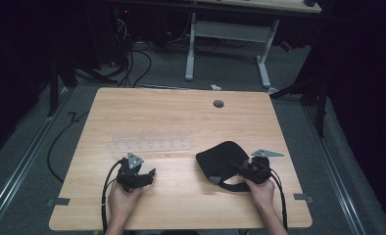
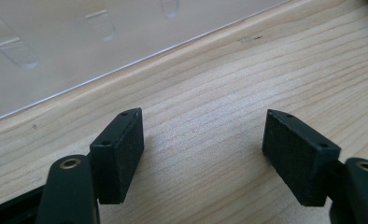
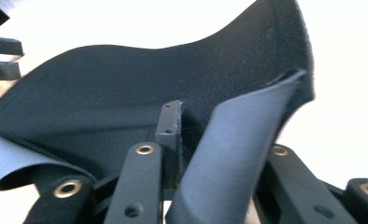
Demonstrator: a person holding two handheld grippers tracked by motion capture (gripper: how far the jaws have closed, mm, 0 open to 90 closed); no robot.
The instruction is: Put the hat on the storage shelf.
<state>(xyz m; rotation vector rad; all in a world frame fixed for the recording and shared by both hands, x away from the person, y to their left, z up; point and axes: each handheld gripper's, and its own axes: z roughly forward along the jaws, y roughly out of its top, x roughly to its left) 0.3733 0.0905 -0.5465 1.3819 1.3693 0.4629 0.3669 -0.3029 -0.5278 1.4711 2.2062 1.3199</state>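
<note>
- Black fabric piece (image 1: 219, 157) lay right of centre on the table (image 1: 171, 112); right gripper (image 1: 243, 168) was clamped on its near edge, lifting it.
- Left gripper (image 1: 149, 175) sat spread, empty, lower left, below a clear plastic tray (image 1: 152, 142).
- Likely mid-fold or repositioning; the next move probably needed the left gripper on the fabric's free edge.

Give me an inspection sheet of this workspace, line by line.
Surface: light wooden table with a grey grommet near its far edge.
Job's things: black fabric piece, grey underside, partly lifted; clear plastic rack lying flat.
Clutter: tape bits at the near corners.
Grippers: left tongs open over bare wood; right tongs shut on the fabric's edge.
Cables: one trails from each gripper; more on the floor.
Surroundings: grey floor, a white-legged desk behind, dark beyond.
</note>
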